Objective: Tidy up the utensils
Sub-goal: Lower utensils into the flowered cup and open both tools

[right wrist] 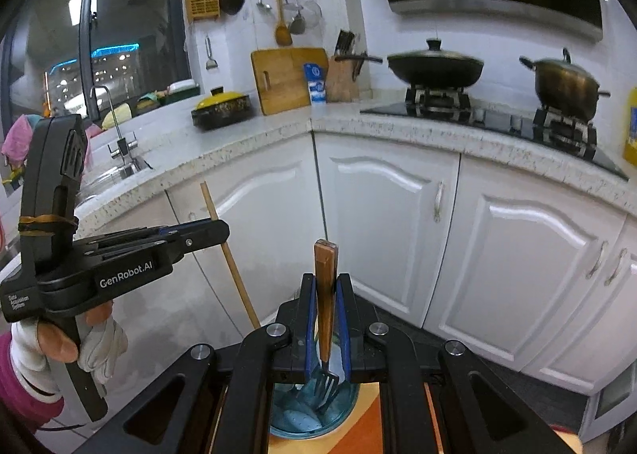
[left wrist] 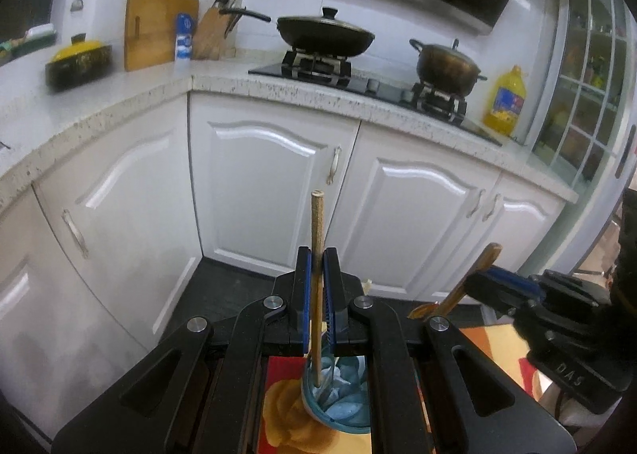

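Between left tongs [left wrist: 317, 259]: chopstick [left wrist: 317, 223], clamped; right tongs [right wrist: 326, 287] clamp fork [right wrist: 325, 295].

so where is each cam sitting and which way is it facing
Left wrist: on the left gripper, looking along its fingers at white cabinets and the stove; it clamps a chopstick over a blue cup; the right gripper shows at right.
Right wrist: on the right gripper, facing the same counter corner, clamping a fork; the left gripper and gloved hand show.
Shared: cup, wok, both utensils.
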`<state>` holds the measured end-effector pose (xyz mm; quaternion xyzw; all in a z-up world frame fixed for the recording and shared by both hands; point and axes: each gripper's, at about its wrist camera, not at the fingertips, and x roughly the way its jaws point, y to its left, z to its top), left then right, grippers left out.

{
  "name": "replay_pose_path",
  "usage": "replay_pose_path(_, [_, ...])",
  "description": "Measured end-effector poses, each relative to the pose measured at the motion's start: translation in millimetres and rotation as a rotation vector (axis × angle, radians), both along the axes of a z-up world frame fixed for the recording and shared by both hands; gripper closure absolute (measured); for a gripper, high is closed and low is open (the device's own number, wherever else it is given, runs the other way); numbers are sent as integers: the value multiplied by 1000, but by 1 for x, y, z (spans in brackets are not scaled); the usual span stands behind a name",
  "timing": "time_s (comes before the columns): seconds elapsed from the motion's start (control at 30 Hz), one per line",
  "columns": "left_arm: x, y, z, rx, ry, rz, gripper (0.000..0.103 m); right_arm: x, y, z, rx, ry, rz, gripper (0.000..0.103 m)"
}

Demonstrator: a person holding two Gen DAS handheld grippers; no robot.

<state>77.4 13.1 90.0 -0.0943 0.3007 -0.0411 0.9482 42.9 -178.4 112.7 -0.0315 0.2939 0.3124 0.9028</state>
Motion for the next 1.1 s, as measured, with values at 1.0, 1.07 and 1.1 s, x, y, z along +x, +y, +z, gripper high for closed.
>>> replay_pose_path(1.0, [-6,-16,-23,-47,80,-29,59,3,-34,-49,63,211,-36,77])
replay_pose_path(1.07, [-11,-18,-22,-42,77,-31,59,-1,-39,-48,74,212,-44,76])
replay_pose_path(1.1, [-13,-19,-21,-40,77,-32,59,-3,-42,-48,79,211,-48,76])
